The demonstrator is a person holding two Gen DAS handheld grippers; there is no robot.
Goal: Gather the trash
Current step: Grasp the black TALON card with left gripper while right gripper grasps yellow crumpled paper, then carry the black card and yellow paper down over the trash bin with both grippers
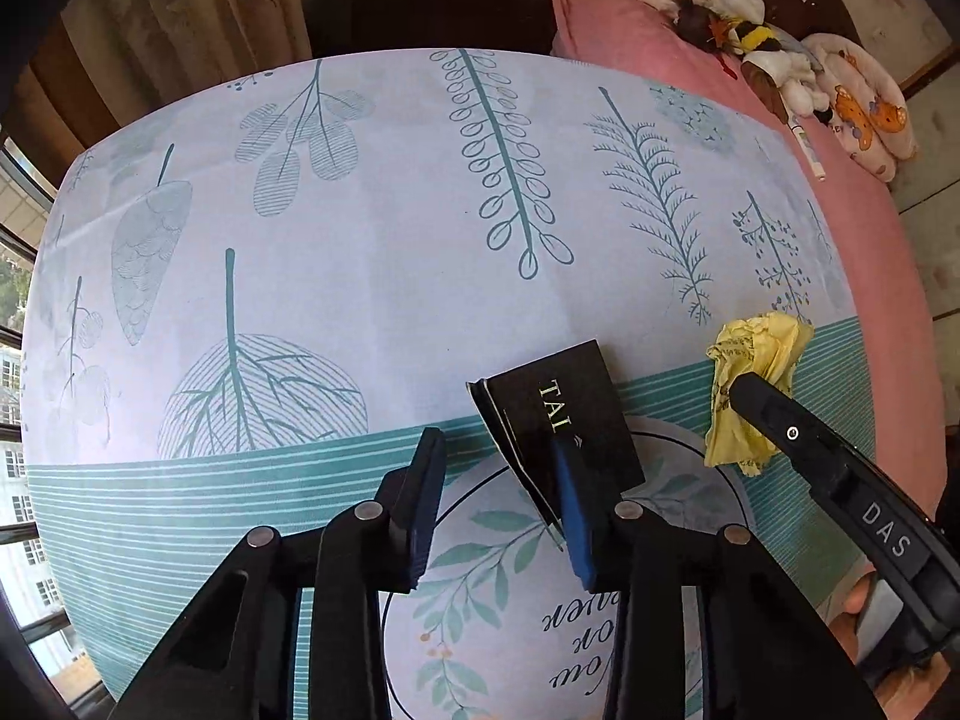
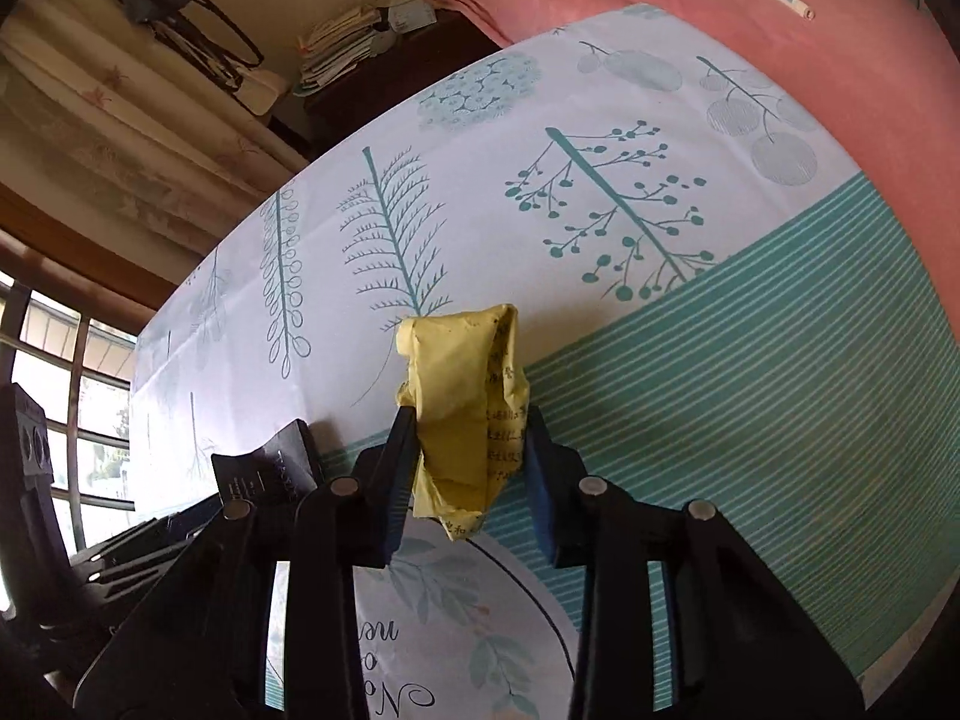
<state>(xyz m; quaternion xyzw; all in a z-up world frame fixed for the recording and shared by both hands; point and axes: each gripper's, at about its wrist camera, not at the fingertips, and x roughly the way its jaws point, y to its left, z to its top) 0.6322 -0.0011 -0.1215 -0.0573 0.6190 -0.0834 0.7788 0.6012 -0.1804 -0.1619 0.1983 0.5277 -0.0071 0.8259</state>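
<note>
A small black box (image 1: 564, 414) with gold letters lies tilted on the leaf-print cloth (image 1: 360, 252). My left gripper (image 1: 498, 450) points down at it. Its right finger (image 1: 573, 510) overlaps the box's near edge, while the left finger (image 1: 423, 492) stands apart from the box with cloth showing between them. A crumpled yellow paper (image 2: 465, 414) with printed characters sits between the fingers of my right gripper (image 2: 469, 420), and both pads press its sides. In the left wrist view that paper (image 1: 756, 354) is at the right with the right gripper (image 1: 750, 396) on it.
The printed cloth lies over a pink bed cover (image 1: 630, 42). Stuffed toys (image 1: 774, 66) and a pen (image 1: 807, 147) lie at the far right. A dark cabinet with stacked papers (image 2: 342, 48) stands behind, curtains (image 2: 120, 138) and a window (image 2: 90, 372) to the left.
</note>
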